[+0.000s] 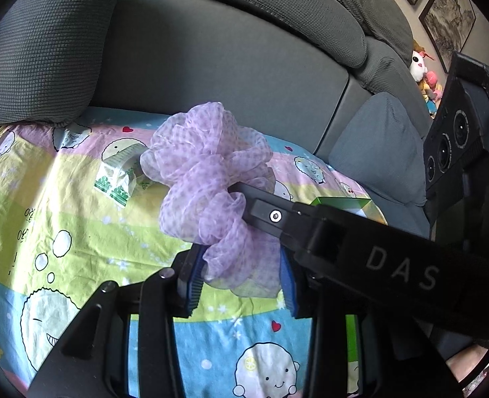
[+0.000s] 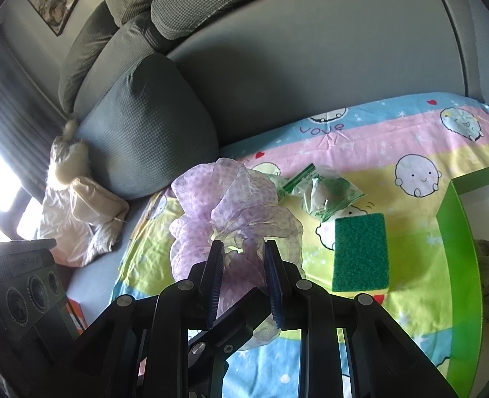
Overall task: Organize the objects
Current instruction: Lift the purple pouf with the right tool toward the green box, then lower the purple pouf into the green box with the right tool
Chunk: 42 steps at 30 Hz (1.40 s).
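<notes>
1 scrunchie [image 1: 207, 179], both grippers' fingers clamped on it | 1 sponge [image 2: 360, 252] | 1 green-printed bag [image 2: 327, 192]

sponge [image 2: 360, 252], green box [image 2: 460, 265] block right; left probably open.

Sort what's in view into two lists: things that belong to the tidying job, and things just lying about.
Part of the job:
- purple scrunchie, clamped by both the left gripper and the right gripper
- green sponge
- green-printed plastic bag
- green box

Lying about:
- grey cushion
- plush toys
- white bag
- cartoon sheet
</notes>
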Each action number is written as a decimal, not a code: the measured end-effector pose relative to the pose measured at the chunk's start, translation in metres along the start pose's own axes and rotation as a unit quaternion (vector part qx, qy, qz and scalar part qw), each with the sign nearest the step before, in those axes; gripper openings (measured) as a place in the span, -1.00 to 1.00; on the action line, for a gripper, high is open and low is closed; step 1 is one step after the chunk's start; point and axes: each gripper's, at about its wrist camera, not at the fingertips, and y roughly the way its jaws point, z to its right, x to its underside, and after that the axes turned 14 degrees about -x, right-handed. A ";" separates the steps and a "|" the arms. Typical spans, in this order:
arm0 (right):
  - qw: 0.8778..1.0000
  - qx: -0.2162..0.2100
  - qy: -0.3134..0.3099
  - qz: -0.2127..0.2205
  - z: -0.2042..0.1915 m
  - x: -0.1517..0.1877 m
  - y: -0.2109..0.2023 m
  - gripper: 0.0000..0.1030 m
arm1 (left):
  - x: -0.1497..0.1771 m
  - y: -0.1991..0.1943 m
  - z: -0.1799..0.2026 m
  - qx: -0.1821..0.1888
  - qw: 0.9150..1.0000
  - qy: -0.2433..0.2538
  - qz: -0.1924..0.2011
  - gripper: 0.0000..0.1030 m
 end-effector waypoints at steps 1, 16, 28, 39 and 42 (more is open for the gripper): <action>1.000 0.001 0.000 0.001 0.000 0.000 -0.001 -0.46 | 0.000 0.000 0.001 0.001 1.000 0.002 0.001 -0.29; 1.000 0.013 -0.010 0.022 0.006 0.001 -0.032 -0.46 | 0.008 0.003 0.033 0.022 0.999 0.033 0.006 -0.29; 0.999 0.016 0.012 0.046 0.024 0.001 -0.065 -0.46 | 0.015 0.007 0.074 0.054 0.997 0.050 0.004 -0.29; 0.997 0.033 0.032 0.062 0.045 0.005 -0.096 -0.46 | 0.019 0.017 0.104 0.090 0.994 0.066 -0.011 -0.29; 0.996 0.039 0.036 0.067 0.051 0.008 -0.105 -0.46 | 0.023 0.018 0.112 0.097 0.993 0.070 -0.013 -0.29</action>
